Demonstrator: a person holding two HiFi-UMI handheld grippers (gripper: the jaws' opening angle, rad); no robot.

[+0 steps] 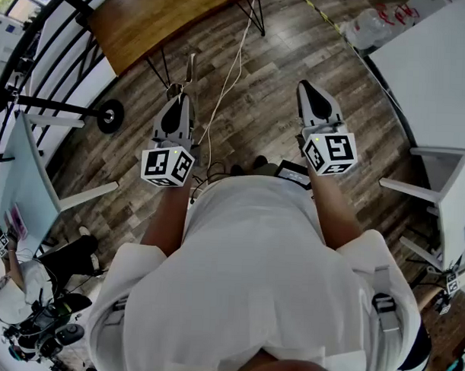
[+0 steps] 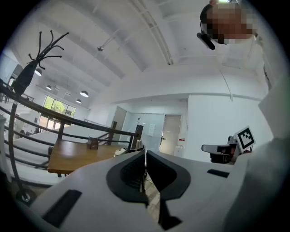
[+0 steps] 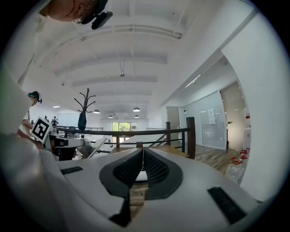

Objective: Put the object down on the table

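Grey left gripper [image 1: 189, 82] and grey right gripper [image 1: 306, 88] both have jaws pressed together on nothing; no object shows in any view, so lowering toward the brown wooden table [image 1: 147, 18] risks an empty set-down

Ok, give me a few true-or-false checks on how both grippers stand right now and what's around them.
1. The jaws of both grippers are spread wide apart. False: the jaws of the left gripper and of the right gripper are together.
2. A wooden table lies ahead of the left gripper. True.
3. Both grippers are resting on a tabletop. False: they are held in the air over the wood-plank floor, clear of any table.
4. A white cable runs along the floor between the two grippers. True.
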